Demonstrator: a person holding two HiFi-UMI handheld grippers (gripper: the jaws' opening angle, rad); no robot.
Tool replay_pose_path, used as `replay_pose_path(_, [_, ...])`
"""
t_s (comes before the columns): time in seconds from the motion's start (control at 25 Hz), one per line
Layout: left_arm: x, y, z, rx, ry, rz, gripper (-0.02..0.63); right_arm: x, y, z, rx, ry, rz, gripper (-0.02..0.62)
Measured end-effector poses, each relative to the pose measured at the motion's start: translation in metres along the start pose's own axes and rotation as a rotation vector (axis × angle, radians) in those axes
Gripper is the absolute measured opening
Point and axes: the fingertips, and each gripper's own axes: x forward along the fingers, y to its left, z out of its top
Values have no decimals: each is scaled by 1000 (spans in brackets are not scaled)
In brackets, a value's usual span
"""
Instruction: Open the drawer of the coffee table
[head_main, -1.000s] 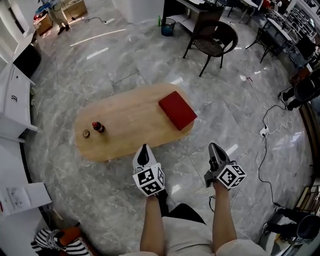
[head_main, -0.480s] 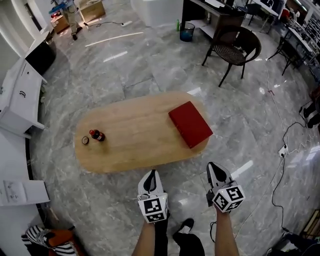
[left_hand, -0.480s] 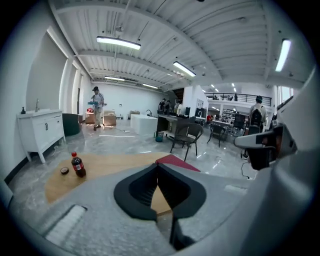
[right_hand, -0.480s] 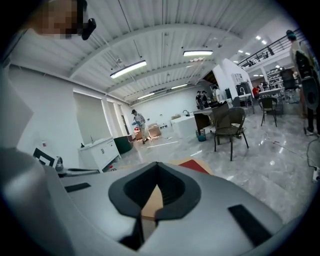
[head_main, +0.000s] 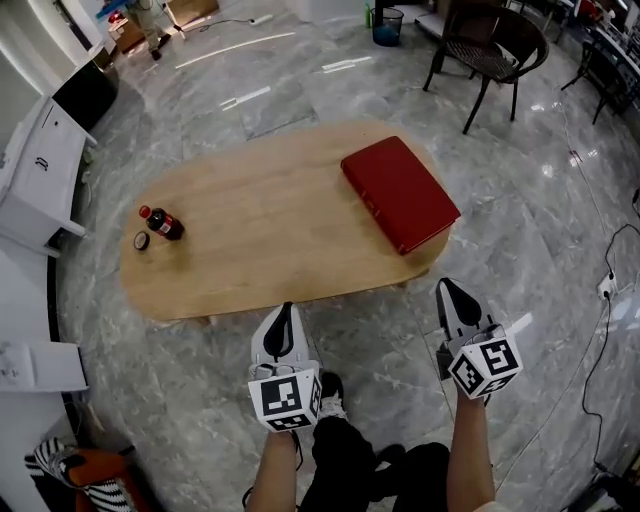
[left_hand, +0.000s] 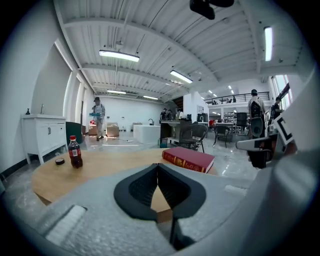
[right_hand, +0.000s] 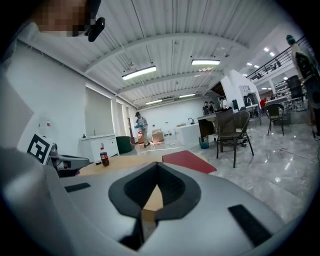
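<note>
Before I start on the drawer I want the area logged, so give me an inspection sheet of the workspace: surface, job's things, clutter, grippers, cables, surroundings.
Surface: oval wooden coffee table, top mostly bare.
Job's things: drawer not visible in any view.
Clutter: red book at the table's right end; cola bottle upright at the left end, small dark round object beside it.
Grippers: left hand-held gripper and right hand-held gripper both shut, empty, short of the table's near edge.
Cables: white power strip on the floor at right, leads trailing from it.
Surroundings: marble floor; dark chair beyond the table; white cabinet at left.
</note>
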Motion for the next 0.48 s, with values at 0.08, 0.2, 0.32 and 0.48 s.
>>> replay_pose_path(0.08, [12, 10, -25, 3, -42, 11, 11, 7, -21, -19, -5, -89, -43, 15])
replay_pose_path(0.2, [24, 20, -67, -17, -105, 14, 11, 17, -41, -55, -52, -169, -77, 15])
replay_pose_path(0.32, [32, 30, -114, -9, -131, 33, 11, 29, -55, -97, -71, -183, -59, 15])
replay_pose_path(0.48, [37, 42, -165, 11, -142, 63, 11, 38, -77, -133, -84, -215, -50, 15])
